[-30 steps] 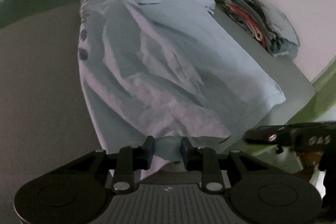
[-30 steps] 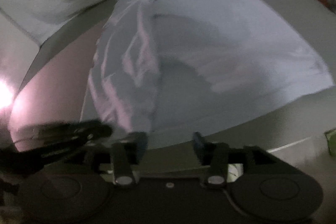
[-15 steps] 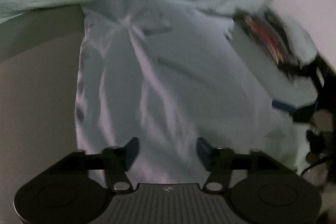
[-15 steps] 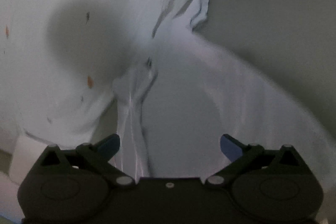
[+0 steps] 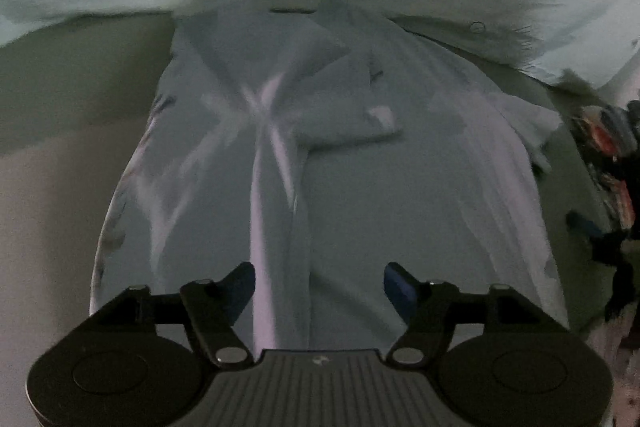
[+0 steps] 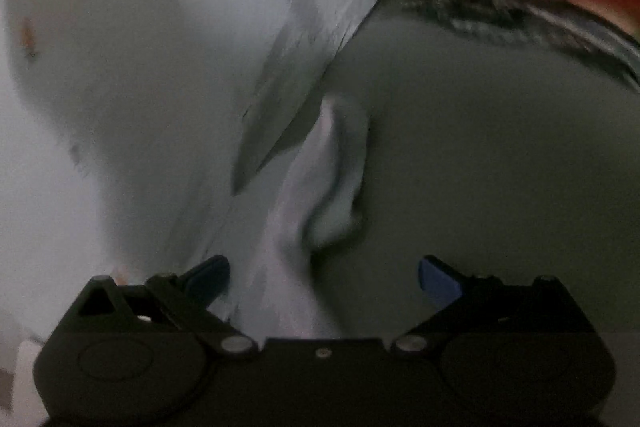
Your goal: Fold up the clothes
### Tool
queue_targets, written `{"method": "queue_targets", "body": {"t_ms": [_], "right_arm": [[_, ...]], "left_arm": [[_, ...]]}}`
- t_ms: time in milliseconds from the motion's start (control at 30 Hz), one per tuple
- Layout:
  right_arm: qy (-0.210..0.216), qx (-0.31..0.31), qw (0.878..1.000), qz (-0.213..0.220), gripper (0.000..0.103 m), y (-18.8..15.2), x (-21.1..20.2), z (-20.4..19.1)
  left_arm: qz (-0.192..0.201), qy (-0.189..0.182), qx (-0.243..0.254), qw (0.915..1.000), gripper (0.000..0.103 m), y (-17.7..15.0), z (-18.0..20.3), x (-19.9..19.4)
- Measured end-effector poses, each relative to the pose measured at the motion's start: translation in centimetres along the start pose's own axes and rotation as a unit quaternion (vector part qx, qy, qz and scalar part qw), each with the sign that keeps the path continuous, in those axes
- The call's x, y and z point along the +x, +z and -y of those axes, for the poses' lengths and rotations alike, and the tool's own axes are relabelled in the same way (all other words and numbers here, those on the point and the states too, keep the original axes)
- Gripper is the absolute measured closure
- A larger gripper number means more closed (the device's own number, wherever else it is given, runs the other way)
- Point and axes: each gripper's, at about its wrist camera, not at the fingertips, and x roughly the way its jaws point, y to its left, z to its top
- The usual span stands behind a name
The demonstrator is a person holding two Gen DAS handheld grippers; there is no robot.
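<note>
Clearly the pale shirt (image 5: 360, 195) is light and limp; pinch a hem or sleeve edge. Left tool (image 5: 319, 287), just widened, and right tool (image 6: 324, 277) gape empty.

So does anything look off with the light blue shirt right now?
Yes. The light blue shirt is not lying flat: a raised crease runs down its middle, crossing other wrinkles. One corner is curled up off the grey surface. Both tools, left and right, are open, gripping nothing.
</note>
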Motion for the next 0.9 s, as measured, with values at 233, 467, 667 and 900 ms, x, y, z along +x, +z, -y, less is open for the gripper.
{"method": "queue_targets", "body": {"t_ms": [233, 467, 667, 900], "right_arm": [[-0.031, -0.023, 0.999, 0.036, 0.002, 4.3, 5.8, -2.1], [-0.133, -0.148, 0.979, 0.045, 0.017, 4.0, 9.1, -5.9], [-0.134, -0.164, 0.977, 0.011, 0.07, 2.4, 9.9, -7.5], [-0.161, -0.221, 0.96, 0.06, 0.094, 0.4, 10.0, -13.4]], "left_arm": [[-0.018, 0.019, 0.027, 0.9993, 0.026, 6.9, 2.0, 6.6], [0.025, -0.013, 0.07, 0.9972, 0.023, 10.7, 3.4, 9.4], [0.027, -0.029, 0.128, 0.991, 0.004, 9.6, 4.4, 11.0], [0.034, -0.17, -0.049, 0.9837, 0.015, 11.5, -2.7, 8.6]]}}
